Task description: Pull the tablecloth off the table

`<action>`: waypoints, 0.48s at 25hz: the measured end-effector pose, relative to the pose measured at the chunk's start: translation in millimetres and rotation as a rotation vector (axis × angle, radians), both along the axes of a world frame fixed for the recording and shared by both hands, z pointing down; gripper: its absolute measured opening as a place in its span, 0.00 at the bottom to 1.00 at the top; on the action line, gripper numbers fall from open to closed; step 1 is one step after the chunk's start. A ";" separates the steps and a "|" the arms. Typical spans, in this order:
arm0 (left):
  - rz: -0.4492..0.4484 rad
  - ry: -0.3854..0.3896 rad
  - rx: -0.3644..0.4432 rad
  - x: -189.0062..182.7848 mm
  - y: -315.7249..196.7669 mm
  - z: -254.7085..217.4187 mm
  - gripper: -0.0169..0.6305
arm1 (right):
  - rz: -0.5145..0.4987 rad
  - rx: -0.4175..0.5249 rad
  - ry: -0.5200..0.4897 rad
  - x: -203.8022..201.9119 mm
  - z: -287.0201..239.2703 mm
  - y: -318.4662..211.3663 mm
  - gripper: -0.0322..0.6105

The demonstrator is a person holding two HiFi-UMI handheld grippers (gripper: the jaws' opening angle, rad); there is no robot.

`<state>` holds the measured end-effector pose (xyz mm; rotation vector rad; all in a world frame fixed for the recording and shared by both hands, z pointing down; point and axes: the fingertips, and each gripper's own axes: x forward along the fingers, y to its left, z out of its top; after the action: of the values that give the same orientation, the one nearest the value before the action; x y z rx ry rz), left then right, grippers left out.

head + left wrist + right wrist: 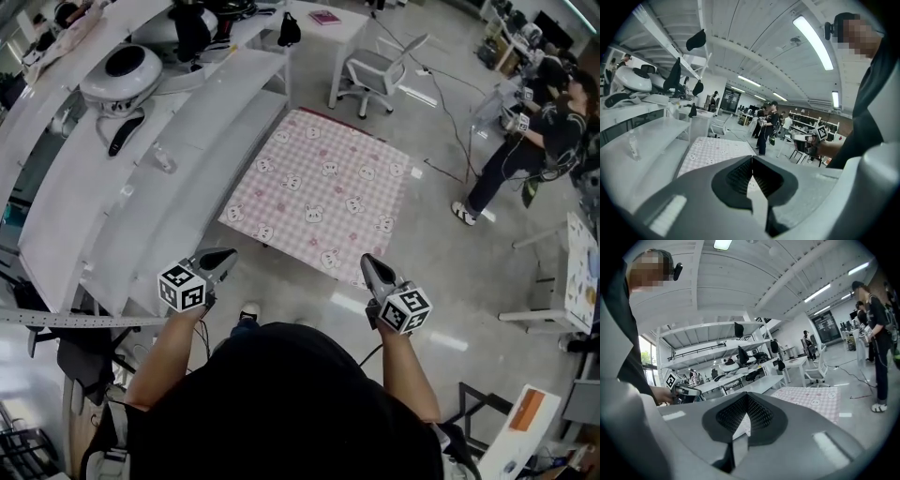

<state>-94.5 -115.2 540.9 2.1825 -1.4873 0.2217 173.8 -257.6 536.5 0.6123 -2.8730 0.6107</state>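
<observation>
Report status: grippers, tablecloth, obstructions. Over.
Both shut, empty: left gripper, right gripper, short of the near edge. Flat tablecloth, nothing on it. White shelving close along its left side; person far right, clear.

i see a glossy grey floor [469, 281], long white shelving [94, 197] along my left, and a white desk [328, 28] with a grey office chair [370, 73] beyond. cables [455, 131] trail across the floor; strip lights [813, 42] line the white ceiling [754, 28].

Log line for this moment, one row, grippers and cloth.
phase: pre-grasp | left gripper: shut, empty | right gripper: shut, empty | tablecloth: spread flat, untouched
</observation>
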 end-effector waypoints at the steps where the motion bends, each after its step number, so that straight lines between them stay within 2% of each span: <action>1: 0.017 0.002 0.004 -0.9 -5.3 -0.5 0.03 | 0.020 0.002 0.003 2.4 -1.5 0.0 0.10; 6: 0.073 0.004 0.036 -21.5 -31.0 -12.8 0.03 | 0.099 0.002 0.018 1.7 -6.5 0.3 0.10; 12: 0.105 0.014 0.032 -70.7 -39.3 -11.7 0.03 | 0.137 0.011 0.021 -42.6 -14.6 6.5 0.10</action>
<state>-165.2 -154.5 529.2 2.2862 -1.3787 0.2183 131.2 -251.2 521.8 0.8172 -2.8343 0.6036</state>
